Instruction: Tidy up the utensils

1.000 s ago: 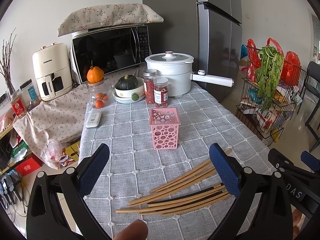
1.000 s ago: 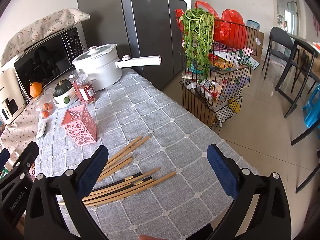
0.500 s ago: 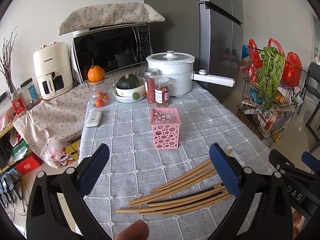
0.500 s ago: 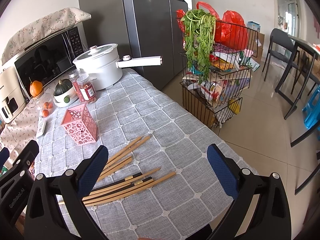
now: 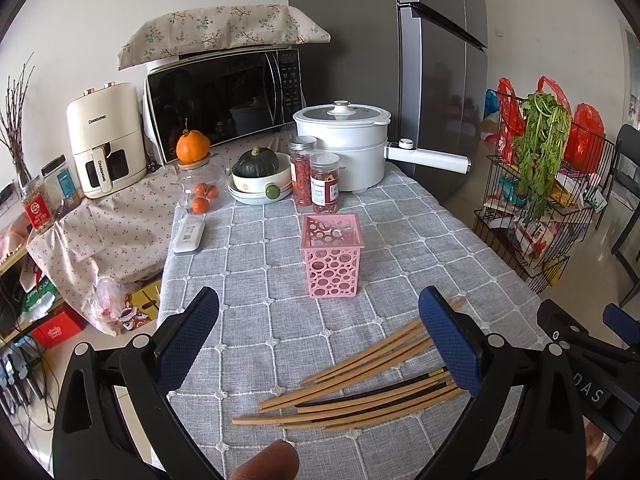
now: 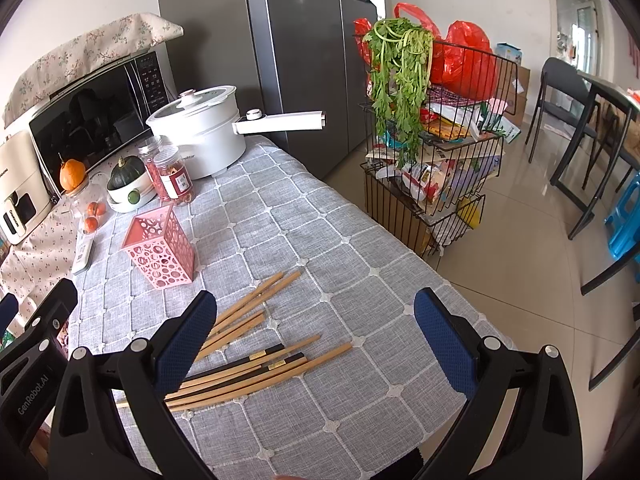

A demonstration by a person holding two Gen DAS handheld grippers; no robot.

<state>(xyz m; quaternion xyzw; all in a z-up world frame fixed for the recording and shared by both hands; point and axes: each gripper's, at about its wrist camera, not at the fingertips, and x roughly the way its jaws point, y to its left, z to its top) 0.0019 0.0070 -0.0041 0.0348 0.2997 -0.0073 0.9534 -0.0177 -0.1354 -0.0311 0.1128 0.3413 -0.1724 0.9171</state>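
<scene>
At lower centre of the frame, all chopsticks (image 5: 360,384) lie loose on the cloth; the pink holder (image 5: 332,256) above looks empty. Nothing is sorted yet. Left gripper (image 5: 320,340) and right gripper (image 6: 316,336) gape wide, holding nothing.

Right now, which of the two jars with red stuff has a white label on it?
The shorter jar, nearer the pink basket. The taller jar behind it shows only red contents, no label.

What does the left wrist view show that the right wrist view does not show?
Only the left wrist view shows the dry twigs and the red-labelled jar at far left. Only the right wrist view shows the black chair and the blue stool. Both show the chopsticks lying on the table, the pink holder, the white pot and both grippers open.
</scene>
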